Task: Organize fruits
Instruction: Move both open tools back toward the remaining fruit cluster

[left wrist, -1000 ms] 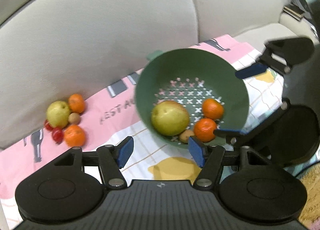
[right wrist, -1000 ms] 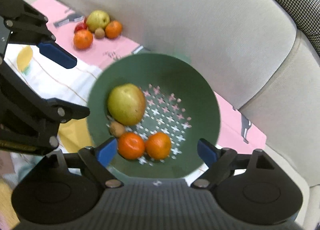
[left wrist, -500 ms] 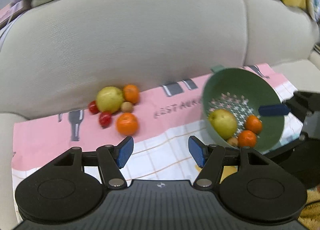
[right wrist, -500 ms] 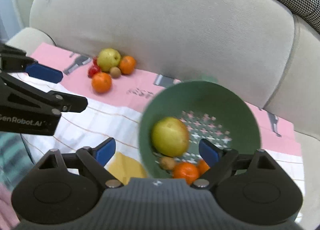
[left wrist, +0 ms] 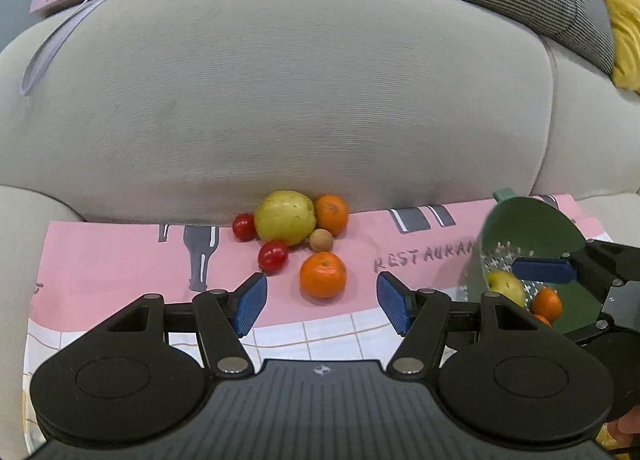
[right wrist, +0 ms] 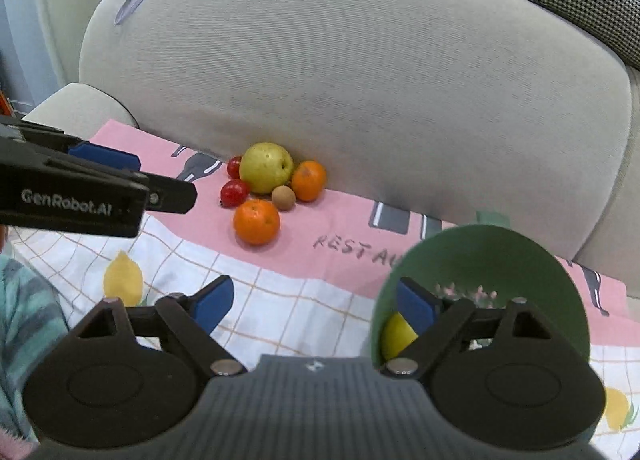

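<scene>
Fingers of the left gripper (left wrist: 318, 302) stand wide apart and hold nothing, aimed at the nearest orange (left wrist: 322, 274) just ahead. The right gripper (right wrist: 308, 306) is also spread wide and empty, its right finger over the rim of the green colander (right wrist: 520, 256), though contact cannot be told. The job looks partly done: a pear (left wrist: 505, 286) and oranges lie in the colander, while six fruits remain clustered on the pink cloth (left wrist: 120, 260) against the sofa back (left wrist: 280, 100).

colander (right wrist: 520, 260): green, pink-white crosses
cloth (left wrist: 120, 260): pink band, white grid, yellow lemons
sofa (left wrist: 300, 100): beige
tomatoes (left wrist: 273, 256): red
mandarins (left wrist: 322, 274): orange
</scene>
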The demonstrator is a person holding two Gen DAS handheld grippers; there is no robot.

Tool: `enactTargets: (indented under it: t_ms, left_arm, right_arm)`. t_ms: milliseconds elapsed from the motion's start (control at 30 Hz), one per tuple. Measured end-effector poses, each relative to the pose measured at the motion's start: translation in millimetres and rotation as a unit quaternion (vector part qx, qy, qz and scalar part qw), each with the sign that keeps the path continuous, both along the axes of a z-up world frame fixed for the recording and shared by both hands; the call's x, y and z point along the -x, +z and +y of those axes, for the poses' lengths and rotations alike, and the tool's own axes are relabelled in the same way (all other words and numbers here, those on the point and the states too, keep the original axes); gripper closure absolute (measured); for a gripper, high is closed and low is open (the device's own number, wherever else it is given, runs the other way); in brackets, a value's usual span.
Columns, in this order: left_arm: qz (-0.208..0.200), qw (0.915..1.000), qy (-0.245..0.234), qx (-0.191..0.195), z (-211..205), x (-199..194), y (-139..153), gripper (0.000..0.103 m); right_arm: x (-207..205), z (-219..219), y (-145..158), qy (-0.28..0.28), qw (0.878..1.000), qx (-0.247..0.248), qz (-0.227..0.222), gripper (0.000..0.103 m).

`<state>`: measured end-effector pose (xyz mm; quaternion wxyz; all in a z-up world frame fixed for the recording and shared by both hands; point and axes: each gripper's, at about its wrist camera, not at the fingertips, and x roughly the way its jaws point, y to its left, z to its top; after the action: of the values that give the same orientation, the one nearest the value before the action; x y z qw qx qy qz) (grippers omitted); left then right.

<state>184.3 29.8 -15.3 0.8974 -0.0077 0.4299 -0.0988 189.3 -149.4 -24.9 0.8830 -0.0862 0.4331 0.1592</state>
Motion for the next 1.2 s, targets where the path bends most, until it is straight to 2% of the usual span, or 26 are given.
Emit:
enactTargets:
  t_ms: [100, 333, 567, 833, 1000, 1200]
  left_arm:
    - [0.003, 0.9999, 0.008, 0.009, 8, -7, -7, 0.029]
    - [0.023, 0.9988, 0.028, 0.033, 22, -27, -26, 0.03]
    - [0.046, 0.9979, 0.039, 0.022, 34, -39, -47, 0.033]
    - [0.045, 0.9973, 0.051, 0.027, 50, -51, -57, 0.036]
    - [0.042, 0.9978, 0.044, 0.027, 54, -57, -63, 0.039]
    - [0.042, 0.9975, 0.042, 0.038, 53, -66, -69, 0.04]
  right_arm:
    - [-10, 2, -5, 0.002, 1.0, 0.0, 0.0, 0.023]
    - [-38, 9, -20, 0.001, 1.0, -0.015, 0.006, 0.035]
    - [-57, 29, -39, 0.024, 0.999, -0.038, 0.021, 0.041]
    - [-77, 59, -63, 0.047, 0.997, -0.056, 0.038, 0.045]
    - [-89, 74, -75, 0.056, 0.996, -0.05, 0.045, 0.051]
    - [-97, 82, -88, 0.059, 0.997, -0.033, 0.043, 0.052]
